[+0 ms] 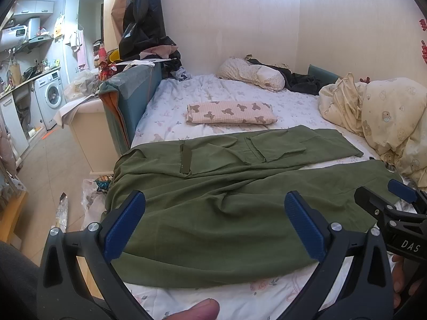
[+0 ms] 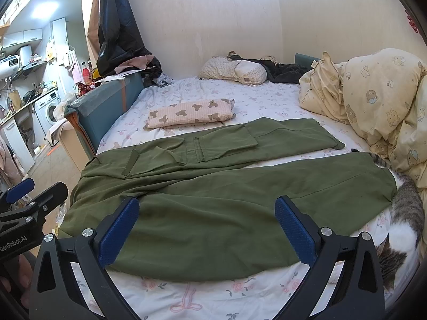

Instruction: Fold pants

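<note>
Olive green cargo pants (image 1: 226, 200) (image 2: 213, 194) lie spread flat on the bed, waist at the left edge, both legs stretching right with a gap of sheet between them. My left gripper (image 1: 214, 224) hovers above the near leg close to the waist, open, nothing between its blue pads. My right gripper (image 2: 206, 228) hovers over the near leg further right, also open and empty. Each gripper shows at the edge of the other's view: the right gripper (image 1: 384, 200) at the left wrist view's right side, the left gripper (image 2: 37, 192) at the right wrist view's left side.
A cat (image 2: 403, 229) lies at the right bed edge, touching the near leg's cuff. A folded bear-print cloth (image 1: 230, 112) lies beyond the pants. A crumpled yellow duvet (image 2: 373, 98) fills the right side. A blue headboard (image 1: 130, 101) and cluttered floor lie left.
</note>
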### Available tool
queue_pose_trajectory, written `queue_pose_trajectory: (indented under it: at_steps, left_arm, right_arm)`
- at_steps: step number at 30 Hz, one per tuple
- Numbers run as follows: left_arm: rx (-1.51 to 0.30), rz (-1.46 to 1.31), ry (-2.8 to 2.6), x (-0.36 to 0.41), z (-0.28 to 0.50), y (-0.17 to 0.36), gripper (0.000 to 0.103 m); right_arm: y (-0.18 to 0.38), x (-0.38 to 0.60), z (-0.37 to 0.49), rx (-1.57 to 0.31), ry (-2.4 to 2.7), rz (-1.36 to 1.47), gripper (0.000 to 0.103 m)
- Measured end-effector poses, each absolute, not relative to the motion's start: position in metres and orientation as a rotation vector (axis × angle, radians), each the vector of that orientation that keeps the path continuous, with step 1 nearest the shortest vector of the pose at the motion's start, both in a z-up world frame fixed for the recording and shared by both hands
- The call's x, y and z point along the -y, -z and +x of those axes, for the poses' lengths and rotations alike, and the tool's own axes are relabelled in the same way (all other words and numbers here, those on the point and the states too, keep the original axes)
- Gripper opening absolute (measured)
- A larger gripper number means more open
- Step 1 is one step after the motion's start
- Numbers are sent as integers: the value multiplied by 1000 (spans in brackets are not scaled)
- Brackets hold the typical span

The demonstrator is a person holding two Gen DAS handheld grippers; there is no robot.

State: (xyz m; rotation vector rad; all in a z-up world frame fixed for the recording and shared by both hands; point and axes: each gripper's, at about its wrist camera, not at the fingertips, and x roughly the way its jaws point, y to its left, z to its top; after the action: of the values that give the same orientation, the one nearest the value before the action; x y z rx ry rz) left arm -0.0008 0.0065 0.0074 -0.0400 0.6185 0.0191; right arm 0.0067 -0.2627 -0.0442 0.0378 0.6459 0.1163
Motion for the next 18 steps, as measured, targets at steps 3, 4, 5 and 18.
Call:
queue_pose_trajectory:
  at_steps: [3, 4, 5, 18]
  left_arm:
    - [-618, -40, -17, -7, 0, -10, 103]
    - [-617, -41, -18, -6, 0, -9, 103]
    - [-615, -41, -17, -6, 0, -9, 103]
    - [-616, -41, -20, -6, 1, -9, 103]
  right_arm:
    - [44, 263, 7, -647, -117, 40, 103]
    - [44, 263, 6, -645, -118, 39, 103]
    - [44, 263, 6, -644, -117, 39, 103]
    - [45, 264, 7, -646, -114, 39, 103]
